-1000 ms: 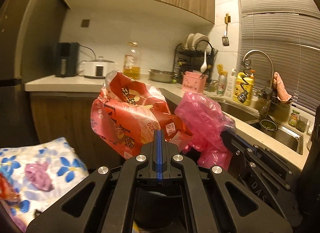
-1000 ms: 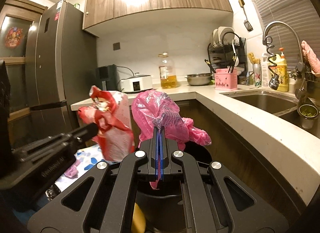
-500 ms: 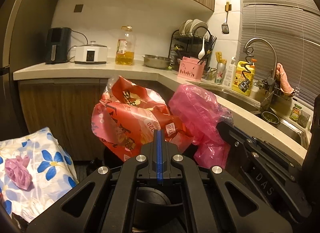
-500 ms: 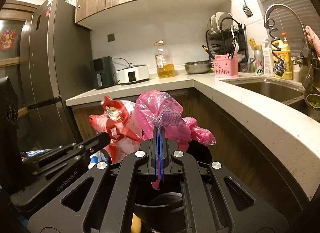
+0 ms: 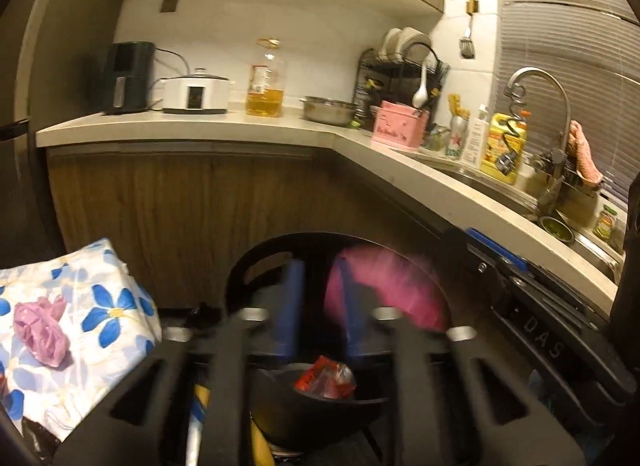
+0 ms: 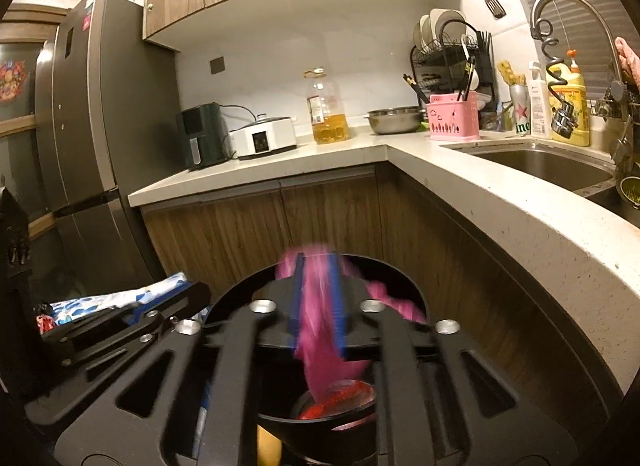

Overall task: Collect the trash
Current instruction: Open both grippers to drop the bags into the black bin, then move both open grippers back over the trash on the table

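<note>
bench (image 6: 500, 201): biggest thing here, L-shaped, wraps round the corner with the sink. I'm hovering low in front of its wooden cabinets, since that's where the bin sits.

bin (image 5: 320, 410): black, round, right under both grippers, mouth up. Makes sense, I want the trash to drop straight in.

floral bundle (image 5: 80, 322): off to my left beside the bin, with a crumpled lilac bag (image 5: 40, 330) on top. Probably more trash, I'd guess.

pink bag (image 6: 320, 322): blurry, hanging between the fingers of my right gripper (image 6: 318, 302) and trailing down toward the bin mouth. Those fingers are opening, so it looks let go and sliding out rather than pinched.

red wrapper (image 5: 326, 380): already down inside the bin, crumpled.

left gripper (image 5: 318, 302): fingers opening too, nothing between them in its own view, only the pink bag's blur beyond.

step: my read is this is the drop, both pieces over the bin at once.
</note>
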Tool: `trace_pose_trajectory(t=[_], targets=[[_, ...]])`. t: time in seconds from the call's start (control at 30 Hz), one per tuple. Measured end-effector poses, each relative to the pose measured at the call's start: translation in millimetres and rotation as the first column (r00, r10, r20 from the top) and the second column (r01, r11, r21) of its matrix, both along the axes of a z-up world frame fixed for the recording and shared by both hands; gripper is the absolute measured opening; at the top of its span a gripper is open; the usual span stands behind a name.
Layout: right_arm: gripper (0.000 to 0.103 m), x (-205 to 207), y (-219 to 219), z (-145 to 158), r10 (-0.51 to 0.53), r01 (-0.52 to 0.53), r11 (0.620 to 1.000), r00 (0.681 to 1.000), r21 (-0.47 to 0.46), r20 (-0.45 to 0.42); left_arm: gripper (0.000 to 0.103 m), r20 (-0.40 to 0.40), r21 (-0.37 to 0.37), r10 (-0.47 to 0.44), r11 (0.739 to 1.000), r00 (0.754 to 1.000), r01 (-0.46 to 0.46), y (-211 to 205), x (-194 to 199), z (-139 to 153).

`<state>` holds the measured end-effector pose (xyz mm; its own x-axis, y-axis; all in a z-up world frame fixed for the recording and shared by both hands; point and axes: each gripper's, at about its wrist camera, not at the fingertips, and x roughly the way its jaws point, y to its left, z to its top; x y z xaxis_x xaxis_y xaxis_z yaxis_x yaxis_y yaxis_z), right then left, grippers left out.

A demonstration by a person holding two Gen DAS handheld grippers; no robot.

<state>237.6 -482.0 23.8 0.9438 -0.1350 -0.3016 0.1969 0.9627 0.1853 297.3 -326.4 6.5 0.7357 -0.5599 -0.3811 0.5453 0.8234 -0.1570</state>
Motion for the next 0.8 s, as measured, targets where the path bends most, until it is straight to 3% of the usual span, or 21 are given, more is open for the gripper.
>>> trace_pose_trajectory(t=[0.13,0.27,0.47,0.63,0.8], targets=[[0.038,-5.8,-0.1,-0.6,-0.015,0.015,1.000,1.000,-0.002,-0.004,0.065,-0.003,0.003,0.084,0.996,0.996,-0.084,16.2,-4.5,3.4],[0.055,-13.5,4.2,-2.1,-0.024,0.024,1.000,1.000,-0.003,-0.017,0.085,0.021,0.032,0.172,0.984,0.985,-0.173,30.8,-18.6,6.9],[0.077,-31.3,18.4,-0.6,-0.035,0.034,0.999,0.999,-0.024,-0.018,0.097,0.034,0.050,0.263,0.963,0.964,-0.264,55.2,-38.8,10.8],[0.086,-49.9,37.0,2.8,-0.024,0.023,0.998,1.000,-0.050,-0.014,0.097,0.014,0.036,0.308,0.951,0.951,-0.308,80.5,-56.0,14.3],[0.087,-66.8,59.2,4.2,-0.032,0.031,0.995,0.999,-0.094,-0.011,0.097,0.036,0.052,0.351,0.934,0.936,-0.352,100.6,-77.6,15.3]])
